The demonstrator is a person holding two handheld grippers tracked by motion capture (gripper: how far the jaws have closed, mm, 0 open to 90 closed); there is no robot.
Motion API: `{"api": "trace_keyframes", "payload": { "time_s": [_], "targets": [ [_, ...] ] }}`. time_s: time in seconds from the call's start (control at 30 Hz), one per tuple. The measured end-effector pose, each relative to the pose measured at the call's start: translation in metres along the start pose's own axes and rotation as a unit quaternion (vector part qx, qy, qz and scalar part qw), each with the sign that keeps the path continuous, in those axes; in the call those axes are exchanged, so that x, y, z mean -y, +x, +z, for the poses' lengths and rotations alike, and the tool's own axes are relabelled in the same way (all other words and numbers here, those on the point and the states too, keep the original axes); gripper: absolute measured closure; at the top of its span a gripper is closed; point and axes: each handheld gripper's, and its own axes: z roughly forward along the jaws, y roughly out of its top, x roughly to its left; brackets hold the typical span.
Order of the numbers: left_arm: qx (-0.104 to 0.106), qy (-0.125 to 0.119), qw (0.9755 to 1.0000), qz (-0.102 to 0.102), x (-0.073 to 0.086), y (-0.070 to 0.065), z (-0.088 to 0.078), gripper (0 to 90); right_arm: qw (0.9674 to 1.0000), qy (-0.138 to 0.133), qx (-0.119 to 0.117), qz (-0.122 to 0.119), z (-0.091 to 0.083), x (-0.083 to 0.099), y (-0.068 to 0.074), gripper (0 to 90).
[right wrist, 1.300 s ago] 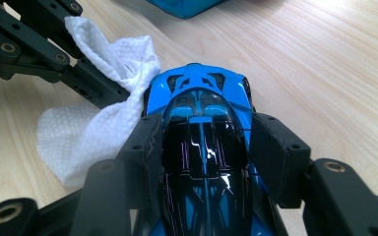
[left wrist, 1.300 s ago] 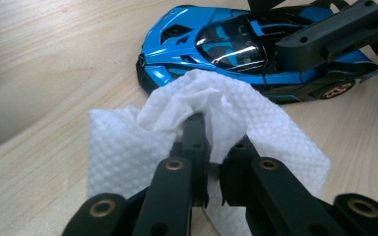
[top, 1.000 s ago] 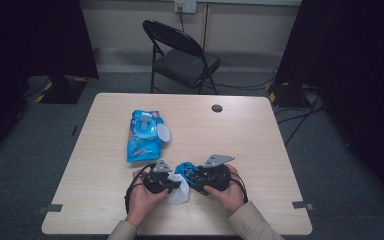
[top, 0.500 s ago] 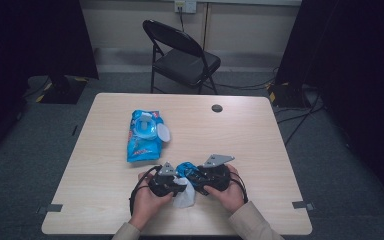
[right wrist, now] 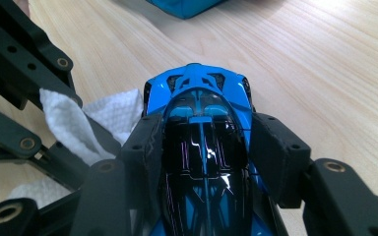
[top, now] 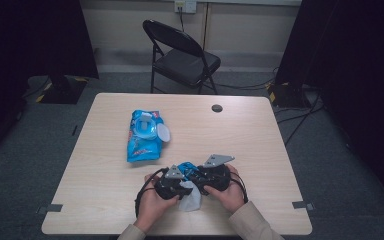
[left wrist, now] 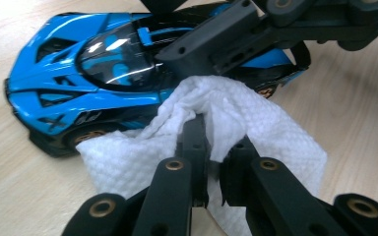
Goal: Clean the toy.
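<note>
The right gripper fingers clamp the glossy blue toy sports car lengthwise; the left gripper fingers pinch the white textured wipe against its side.

The right tongs hide the toy car's rear.

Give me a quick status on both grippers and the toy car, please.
Left gripper shut on white wipe, against the car's side. Right gripper shut on blue toy car, on the table. Nothing in the way.
</note>
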Motion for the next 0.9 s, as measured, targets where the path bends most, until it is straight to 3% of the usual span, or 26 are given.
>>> {"api": "trace_keyframes", "payload": {
  "time_s": [0.5,0.8,0.9],
  "targets": [
    [0.021,0.007,0.9997,0.011,-0.004,-0.015,0.008,83.8,1.0000,0.000,0.000,0.000,0.000,0.000,0.000,47.7],
    [0.021,0.012,0.9996,0.013,-0.006,-0.019,0.010,83.7,1.0000,0.000,-0.001,0.000,0.000,0.000,0.000,47.7],
    [0.035,0.011,0.9993,0.013,-0.007,-0.022,0.013,83.7,1.0000,0.000,-0.001,0.000,0.000,0.000,0.000,47.7]
  ]
}}
